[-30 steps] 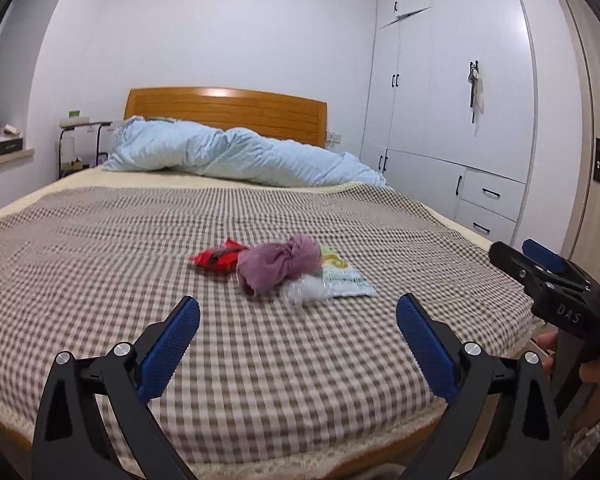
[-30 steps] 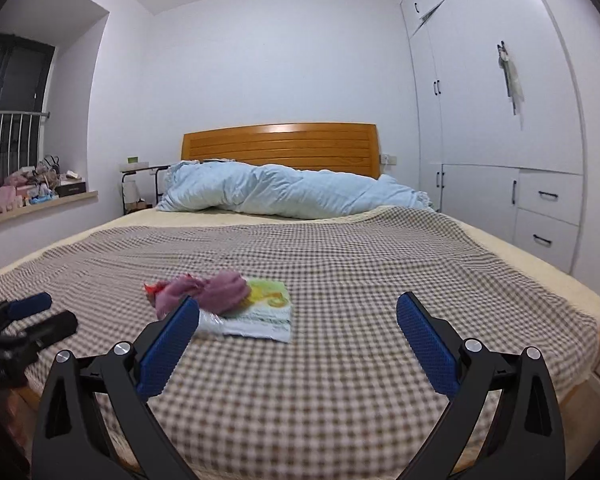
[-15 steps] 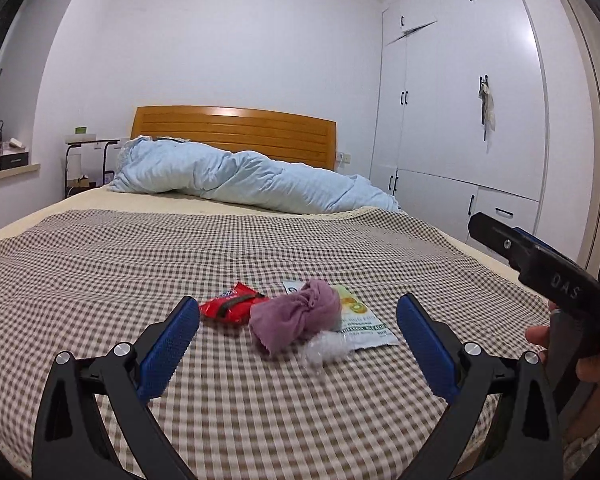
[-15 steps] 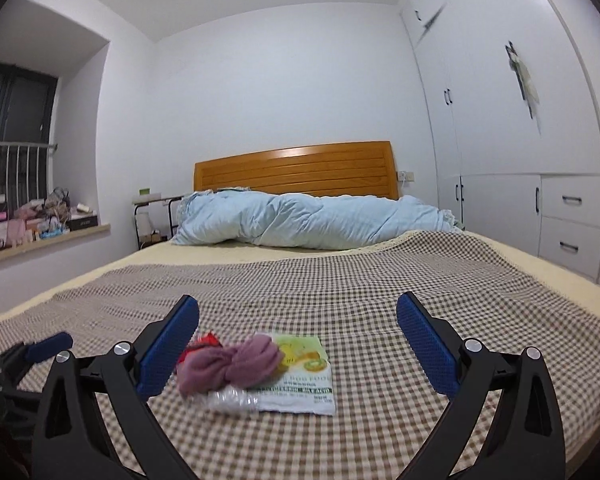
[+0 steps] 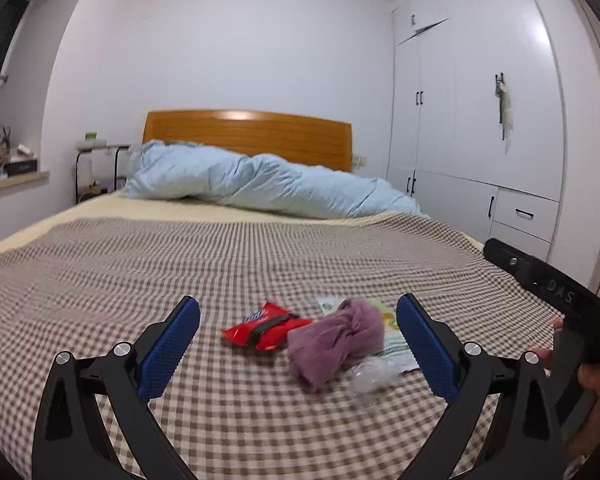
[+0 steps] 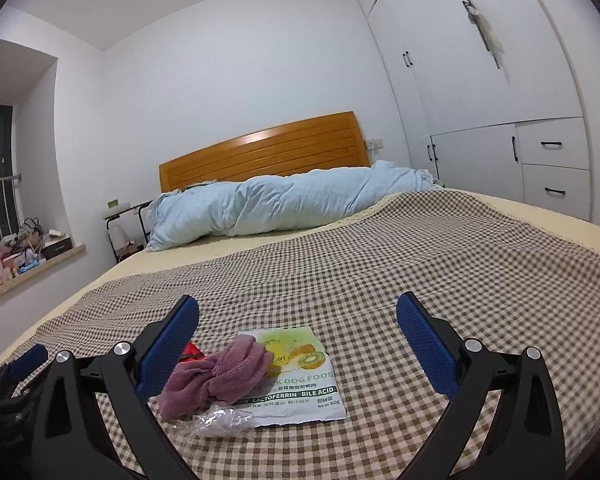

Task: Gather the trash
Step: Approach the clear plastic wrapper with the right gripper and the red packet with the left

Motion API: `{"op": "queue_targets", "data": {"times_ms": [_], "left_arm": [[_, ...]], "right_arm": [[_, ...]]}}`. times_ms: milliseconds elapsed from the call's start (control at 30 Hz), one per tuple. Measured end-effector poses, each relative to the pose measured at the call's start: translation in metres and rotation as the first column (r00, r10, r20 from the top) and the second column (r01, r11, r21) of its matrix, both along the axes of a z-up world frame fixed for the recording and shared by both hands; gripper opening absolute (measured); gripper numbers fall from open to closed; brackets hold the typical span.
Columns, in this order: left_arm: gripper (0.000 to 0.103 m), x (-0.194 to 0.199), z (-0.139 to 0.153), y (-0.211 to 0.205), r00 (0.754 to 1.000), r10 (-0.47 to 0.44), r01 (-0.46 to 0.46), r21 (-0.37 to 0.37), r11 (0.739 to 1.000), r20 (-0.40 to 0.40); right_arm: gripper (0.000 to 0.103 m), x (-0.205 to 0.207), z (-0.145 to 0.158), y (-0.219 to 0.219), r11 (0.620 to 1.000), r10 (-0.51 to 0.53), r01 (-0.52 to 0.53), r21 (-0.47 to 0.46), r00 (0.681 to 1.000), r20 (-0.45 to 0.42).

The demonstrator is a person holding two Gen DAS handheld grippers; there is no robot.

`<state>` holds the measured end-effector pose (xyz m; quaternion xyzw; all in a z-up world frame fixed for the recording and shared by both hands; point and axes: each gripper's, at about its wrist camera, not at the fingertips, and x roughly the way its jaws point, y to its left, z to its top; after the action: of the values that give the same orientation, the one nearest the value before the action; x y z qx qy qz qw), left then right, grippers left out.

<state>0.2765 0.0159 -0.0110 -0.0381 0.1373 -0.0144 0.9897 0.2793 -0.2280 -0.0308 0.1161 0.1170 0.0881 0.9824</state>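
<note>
On the checked bedspread (image 5: 100, 280) lies a small heap: a red wrapper (image 5: 266, 326), a bunched purple cloth (image 5: 334, 340), a white dog food pouch (image 6: 296, 376) and a scrap of clear plastic (image 6: 220, 422). My left gripper (image 5: 298, 344) is open and hovers low, its blue fingers either side of the heap, touching nothing. My right gripper (image 6: 298, 346) is open too, with the pouch and purple cloth (image 6: 216, 378) between and just beyond its fingers. The red wrapper (image 6: 190, 352) is mostly hidden behind the right gripper's left finger. The right gripper's body (image 5: 552, 288) shows at the left view's right edge.
A rolled light blue duvet (image 5: 260, 184) lies along the wooden headboard (image 5: 248, 132). White wardrobes with drawers (image 5: 480, 120) stand along the right wall. A small side table (image 5: 96, 152) and a cluttered window sill (image 6: 20, 256) are at the left.
Both grippers have dropped lower and come closer to the heap, which now sits larger and nearer between the fingers. Both stayed open; nothing on the bed moved.
</note>
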Motion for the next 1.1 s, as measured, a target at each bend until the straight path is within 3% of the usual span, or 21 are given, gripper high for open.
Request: {"op": "queue_targets", "data": {"times_ms": [367,533,767,1100], "left_arm": [[0.095,0.004,-0.012,0.029,0.998,-0.008,0.001,-0.101,0.995,-0.067],[0.095,0.004,-0.014,0.038,0.995,-0.007,-0.004,-0.115,0.993,-0.095],[0.095,0.007,-0.018,0.05,0.991,0.011,-0.03,-0.144,0.989,-0.131],[0.095,0.014,-0.027,0.057,0.985,0.011,-0.042,-0.177,0.983,-0.171]], "right_arm": [[0.095,0.005,-0.022,0.012,1.0,0.019,-0.021,-0.018,0.993,-0.117],[0.095,0.001,-0.023,0.023,0.998,-0.016,0.009,-0.061,0.994,-0.109],[0.095,0.007,-0.038,0.054,0.989,0.019,-0.047,-0.143,0.982,-0.189],[0.095,0.022,-0.052,0.076,0.976,0.094,-0.144,-0.165,0.957,-0.275]]}}
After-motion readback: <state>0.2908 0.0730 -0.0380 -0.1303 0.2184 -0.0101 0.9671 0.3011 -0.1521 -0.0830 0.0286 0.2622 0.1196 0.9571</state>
